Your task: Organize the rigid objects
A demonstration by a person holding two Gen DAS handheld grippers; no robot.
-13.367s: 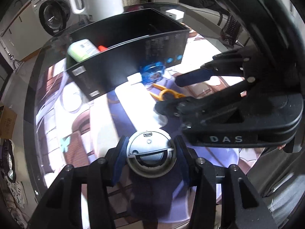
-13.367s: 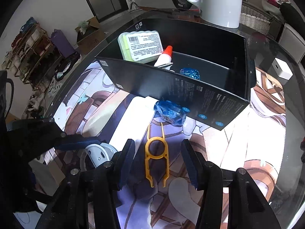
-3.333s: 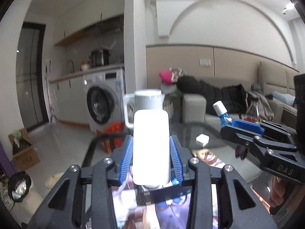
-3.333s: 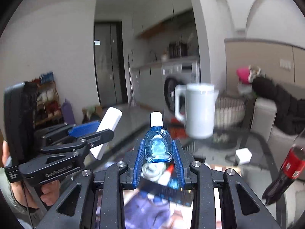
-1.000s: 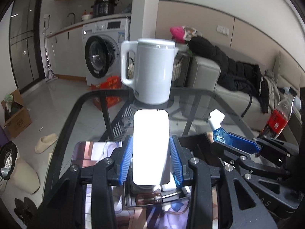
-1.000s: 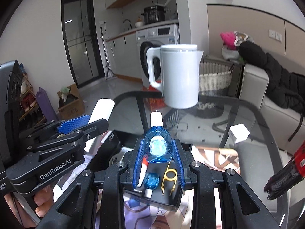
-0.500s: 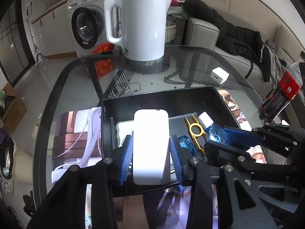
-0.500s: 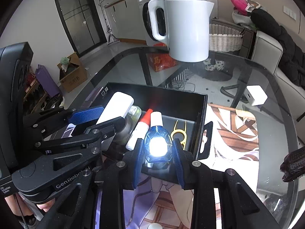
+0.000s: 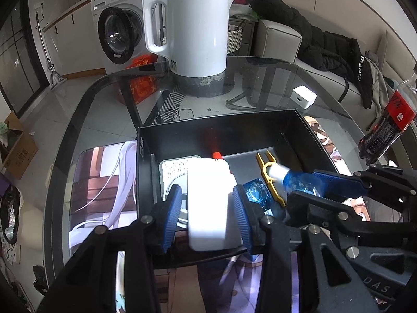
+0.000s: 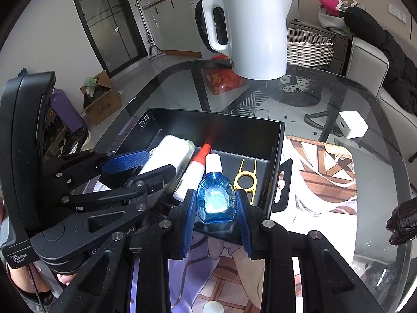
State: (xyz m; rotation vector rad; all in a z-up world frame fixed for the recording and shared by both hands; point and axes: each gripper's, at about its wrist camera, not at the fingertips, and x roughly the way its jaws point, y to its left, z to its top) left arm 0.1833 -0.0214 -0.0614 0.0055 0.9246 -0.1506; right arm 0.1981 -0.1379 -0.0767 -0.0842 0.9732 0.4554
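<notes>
My left gripper (image 9: 207,214) is shut on a white rounded rectangular block (image 9: 209,203) and holds it over the near left part of the black box (image 9: 219,127). My right gripper (image 10: 215,208) is shut on a small blue bottle with a white cap (image 10: 215,195), over the box's near edge; it also shows in the left wrist view (image 9: 294,180). Inside the box lie a yellow plastic tool (image 10: 245,180), a white tube with a red cap (image 10: 194,169), a second blue bottle (image 9: 256,191) and a white packet (image 9: 173,169).
A white electric kettle (image 9: 194,34) stands on the glass table (image 9: 104,104) behind the box. A small white cube (image 9: 303,96) lies at the back right. A dark bottle with a red label (image 9: 391,120) stands at the right edge. A printed mat (image 10: 320,177) lies under the box.
Both grippers have come down from chest height and tilted toward the table. The block and the blue bottle now hang low over the black box, closer than half a second ago.
</notes>
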